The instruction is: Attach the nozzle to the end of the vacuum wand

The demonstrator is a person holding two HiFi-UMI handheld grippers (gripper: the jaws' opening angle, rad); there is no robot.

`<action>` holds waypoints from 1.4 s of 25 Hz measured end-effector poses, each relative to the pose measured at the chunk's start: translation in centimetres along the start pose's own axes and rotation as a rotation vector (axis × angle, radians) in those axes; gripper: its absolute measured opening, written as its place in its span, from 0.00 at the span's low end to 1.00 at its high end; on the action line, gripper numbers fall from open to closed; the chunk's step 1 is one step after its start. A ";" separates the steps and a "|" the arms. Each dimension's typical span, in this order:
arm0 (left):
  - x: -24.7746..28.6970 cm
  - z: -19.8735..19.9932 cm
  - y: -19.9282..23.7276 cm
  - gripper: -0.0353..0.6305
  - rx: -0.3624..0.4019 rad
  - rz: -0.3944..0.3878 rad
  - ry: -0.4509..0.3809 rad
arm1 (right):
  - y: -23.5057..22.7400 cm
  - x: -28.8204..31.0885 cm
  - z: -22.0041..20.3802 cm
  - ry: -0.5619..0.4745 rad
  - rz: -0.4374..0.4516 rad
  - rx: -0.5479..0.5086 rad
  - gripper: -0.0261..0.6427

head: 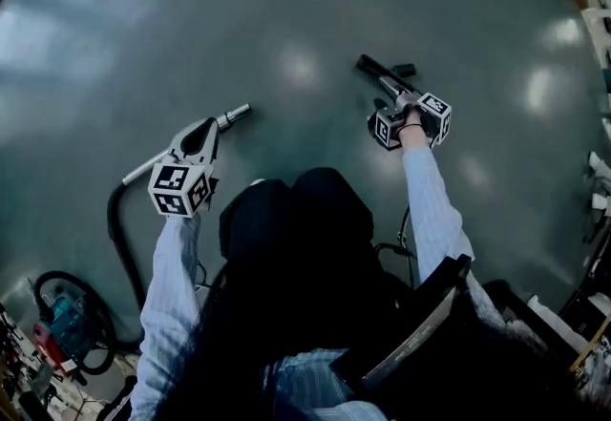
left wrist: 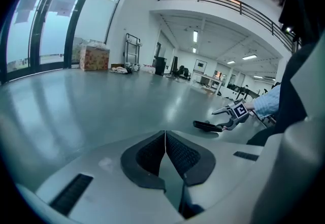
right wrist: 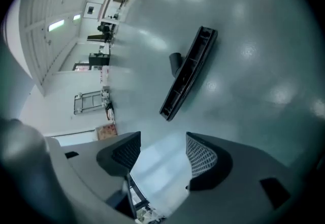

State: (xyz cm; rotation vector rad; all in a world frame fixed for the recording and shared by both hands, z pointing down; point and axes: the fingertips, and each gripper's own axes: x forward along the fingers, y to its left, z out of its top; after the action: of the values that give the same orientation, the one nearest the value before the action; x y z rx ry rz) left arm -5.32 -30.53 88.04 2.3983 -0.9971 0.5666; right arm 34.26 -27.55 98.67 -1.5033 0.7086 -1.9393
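The silver vacuum wand [head: 232, 115] lies on the grey floor, its free end pointing up and right in the head view. My left gripper [head: 208, 130] is over the wand just behind that end; in its own view the jaws [left wrist: 165, 139] are shut with nothing between them, and the wand is hidden there. The black nozzle [head: 379, 74] lies on the floor to the right. My right gripper [head: 389, 96] is just short of it, open [right wrist: 162, 149] and empty, with the nozzle [right wrist: 189, 73] lying ahead of its jaws. From the left gripper view, the nozzle [left wrist: 207, 126] and right gripper [left wrist: 234, 114] show low on the floor.
A black hose [head: 119, 238] curves from the wand back to a teal vacuum cleaner [head: 67, 319] at the lower left. A small black piece [head: 404, 70] lies beside the nozzle. A cardboard box [left wrist: 94, 58] and a cart [left wrist: 131, 53] stand far off by the windows.
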 end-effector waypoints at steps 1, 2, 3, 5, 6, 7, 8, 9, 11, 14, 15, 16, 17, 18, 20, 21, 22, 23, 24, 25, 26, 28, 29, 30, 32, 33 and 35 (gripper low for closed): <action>0.9 -1.1 0.7 0.06 -0.005 0.006 -0.018 | -0.8 1.4 1.3 -0.015 -0.012 0.017 0.43; 1.8 -2.1 1.2 0.06 -0.008 0.010 -0.031 | -1.5 2.6 2.7 -0.032 -0.030 0.026 0.44; 2.6 -3.1 1.6 0.06 -0.010 0.012 -0.041 | -2.2 3.7 3.9 -0.047 -0.047 0.031 0.44; 3.7 -4.9 2.2 0.06 -0.020 0.013 -0.051 | -3.1 5.4 5.8 -0.072 -0.076 0.041 0.45; 3.9 -5.6 2.4 0.06 -0.026 0.014 -0.051 | -3.2 6.1 6.4 -0.083 -0.087 0.045 0.45; 4.1 -6.2 2.7 0.06 -0.031 0.015 -0.048 | -3.1 6.7 6.8 -0.094 -0.098 0.048 0.45; 4.1 -6.6 2.8 0.06 -0.037 0.017 -0.044 | -3.1 7.2 7.0 -0.105 -0.110 0.053 0.45; 4.0 -7.0 2.9 0.06 -0.043 0.016 -0.041 | -3.0 7.6 7.3 -0.116 -0.124 0.060 0.45; 3.9 -7.6 2.6 0.06 -0.052 0.005 -0.037 | -3.6 8.0 7.9 -0.148 -0.167 0.082 0.45; 3.8 -8.1 2.2 0.06 -0.049 -0.013 -0.035 | -4.3 8.7 8.8 -0.199 -0.222 0.121 0.45; 3.8 -8.3 2.2 0.06 -0.045 -0.016 -0.033 | -4.3 9.1 9.0 -0.207 -0.229 0.131 0.45; 3.9 -8.4 2.3 0.06 -0.042 -0.017 -0.030 | -4.2 9.4 9.3 -0.212 -0.232 0.141 0.45; 4.0 -8.6 2.4 0.06 -0.041 -0.015 -0.028 | -4.0 9.9 9.4 -0.215 -0.235 0.149 0.45; 4.1 -8.8 2.5 0.06 -0.042 -0.012 -0.025 | -4.0 10.3 9.5 -0.216 -0.238 0.156 0.45; 3.9 -9.2 2.4 0.06 -0.048 -0.008 -0.019 | -4.4 10.8 9.6 -0.221 -0.247 0.182 0.45; 3.7 -9.4 2.3 0.06 -0.050 -0.008 -0.017 | -4.7 10.9 9.7 -0.227 -0.251 0.197 0.45; 3.6 -9.5 2.3 0.06 -0.050 -0.009 -0.016 | -5.0 10.8 9.8 -0.232 -0.255 0.199 0.45; 3.6 -9.6 2.3 0.06 -0.050 -0.009 -0.017 | -5.1 10.8 9.9 -0.228 -0.260 0.176 0.45; 3.5 -9.8 2.4 0.06 -0.050 -0.006 -0.017 | -5.1 10.9 9.8 -0.211 -0.269 0.124 0.44; 3.4 -10.0 2.7 0.06 -0.052 -0.001 -0.016 | -5.0 10.9 9.7 -0.184 -0.284 0.048 0.44; 3.3 -10.4 2.9 0.06 -0.054 0.004 -0.011 | -5.1 10.8 9.4 -0.149 -0.305 -0.044 0.44; 3.2 -11.2 3.0 0.06 -0.053 0.013 0.007 | -5.6 10.5 8.9 -0.054 -0.348 -0.259 0.44; 3.3 -11.6 2.9 0.06 -0.043 0.014 0.019 | -5.9 10.2 8.7 0.001 -0.369 -0.375 0.44; 3.4 -12.0 2.7 0.06 -0.027 0.014 0.032 | -6.4 10.0 8.5 0.055 -0.390 -0.493 0.44; 3.8 -12.8 2.5 0.06 0.009 0.009 0.057 | -7.4 9.3 8.1 0.153 -0.438 -0.724 0.44; 4.1 -13.2 2.5 0.06 0.018 0.005 0.069 | -7.9 8.8 7.8 0.194 -0.465 -0.832 0.44; 4.6 -13.7 2.7 0.06 0.012 0.002 0.082 | -8.6 8.1 7.2 0.242 -0.520 -1.021 0.44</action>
State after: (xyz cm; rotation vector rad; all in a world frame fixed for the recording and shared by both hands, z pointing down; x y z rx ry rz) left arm -6.90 -26.87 102.20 2.3642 -0.9638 0.6684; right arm 38.66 -27.87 111.83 -2.2064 1.7399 -2.2886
